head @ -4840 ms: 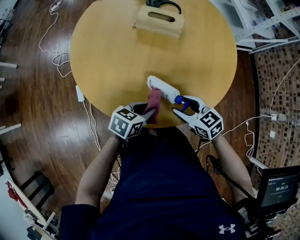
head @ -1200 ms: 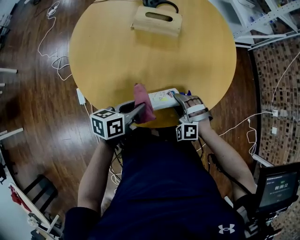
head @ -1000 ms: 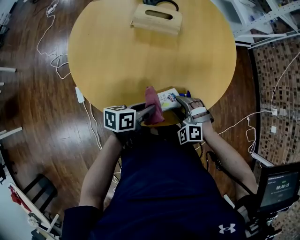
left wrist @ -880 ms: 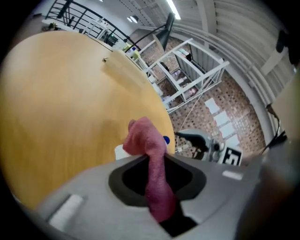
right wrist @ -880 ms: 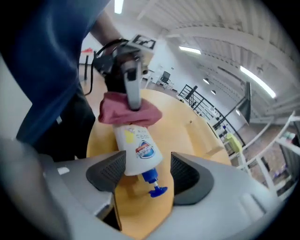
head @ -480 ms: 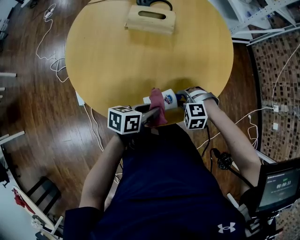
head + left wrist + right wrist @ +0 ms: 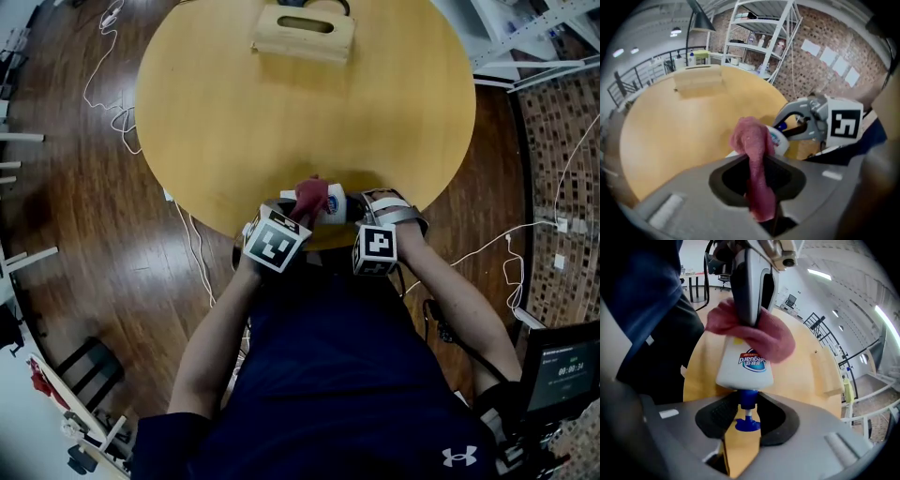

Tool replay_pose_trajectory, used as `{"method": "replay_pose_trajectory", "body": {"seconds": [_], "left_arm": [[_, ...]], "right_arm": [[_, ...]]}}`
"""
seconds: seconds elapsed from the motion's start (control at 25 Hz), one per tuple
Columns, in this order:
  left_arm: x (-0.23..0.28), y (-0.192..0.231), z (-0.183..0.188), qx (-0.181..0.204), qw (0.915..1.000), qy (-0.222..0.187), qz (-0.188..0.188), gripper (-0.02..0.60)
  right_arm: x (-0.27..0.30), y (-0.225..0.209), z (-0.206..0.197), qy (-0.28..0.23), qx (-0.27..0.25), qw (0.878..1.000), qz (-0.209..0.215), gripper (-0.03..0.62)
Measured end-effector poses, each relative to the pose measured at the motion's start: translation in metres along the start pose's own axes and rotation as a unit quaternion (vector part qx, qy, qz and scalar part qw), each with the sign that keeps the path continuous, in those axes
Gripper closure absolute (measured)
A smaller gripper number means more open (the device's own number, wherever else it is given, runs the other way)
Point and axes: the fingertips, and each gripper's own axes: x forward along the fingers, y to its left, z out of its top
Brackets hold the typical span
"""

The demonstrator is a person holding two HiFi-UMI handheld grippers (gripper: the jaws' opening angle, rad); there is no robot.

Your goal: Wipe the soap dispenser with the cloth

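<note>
The left gripper point(image 7: 757, 164) has its fingers pressed together on a pink-red cloth point(image 7: 751, 138), whose bunched end lies against the side of the white soap dispenser point(image 7: 745, 364). The dispenser stands tilted at the near edge of the round tabletop point(image 7: 281, 122), between the two grippers. Its label reads "Safeguard", upside down in the right gripper view, over a blue and red emblem. The right gripper point(image 7: 747, 413) has just been closing its fingers, which now sit tight against the dispenser's blue pump neck. A slotted wooden box point(image 7: 303, 33) rests on the far side. A small screen point(image 7: 570, 367) shows digits too small to read.
</note>
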Motion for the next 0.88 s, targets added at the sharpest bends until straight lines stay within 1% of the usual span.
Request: {"method": "replay_pose_trajectory", "body": {"seconds": [0.04, 0.12, 0.2, 0.24, 0.28, 0.32, 0.4, 0.48, 0.56, 0.68, 0.8, 0.88], "left_arm": [[-0.006, 0.012, -0.009, 0.002, 0.9994, 0.005, 0.033, 0.499], [-0.015, 0.027, -0.022, -0.001, 0.9961, 0.022, 0.086, 0.497], [-0.019, 0.031, -0.025, 0.014, 0.9919, 0.039, 0.121, 0.498], [-0.019, 0.026, -0.019, 0.028, 0.9907, 0.038, 0.127, 0.497], [-0.016, 0.017, -0.007, 0.043, 0.9907, 0.030, 0.126, 0.497], [-0.011, 0.002, 0.008, 0.058, 0.9913, 0.020, 0.116, 0.497], [0.005, -0.031, 0.034, 0.086, 0.9926, 0.004, 0.086, 0.497], [0.021, -0.048, 0.042, 0.098, 0.9930, -0.001, 0.065, 0.497], [0.021, -0.042, 0.034, 0.084, 0.9946, -0.006, 0.060, 0.497], [0.003, -0.006, 0.005, 0.042, 0.9960, 0.000, 0.079, 0.497], [-0.008, 0.028, -0.017, -0.005, 0.9956, 0.017, 0.092, 0.497], [-0.013, 0.044, -0.017, -0.012, 0.9942, 0.024, 0.104, 0.497]], "right_arm": [[-0.004, 0.000, -0.003, 0.004, -0.001, 1.000, -0.007, 0.462], [-0.010, 0.002, -0.015, 0.014, 0.000, 1.000, -0.023, 0.462], [-0.014, 0.002, -0.021, 0.032, 0.003, 0.999, -0.040, 0.462], [-0.015, -0.002, -0.022, 0.042, 0.001, 0.998, -0.053, 0.462], [-0.015, -0.007, -0.022, 0.048, -0.004, 0.996, -0.070, 0.462], [-0.014, -0.012, -0.022, 0.051, -0.011, 0.995, -0.087, 0.464], [-0.015, -0.020, -0.016, 0.049, -0.030, 0.992, -0.115, 0.464], [-0.015, -0.024, -0.007, 0.047, -0.051, 0.989, -0.134, 0.462], [-0.014, -0.022, 0.001, 0.047, -0.065, 0.987, -0.140, 0.464], [-0.012, -0.022, 0.003, 0.049, -0.072, 0.986, -0.144, 0.464], [-0.008, -0.027, -0.006, 0.053, -0.071, 0.985, -0.150, 0.464], [-0.008, -0.032, -0.010, 0.059, -0.082, 0.981, -0.165, 0.464]]}}
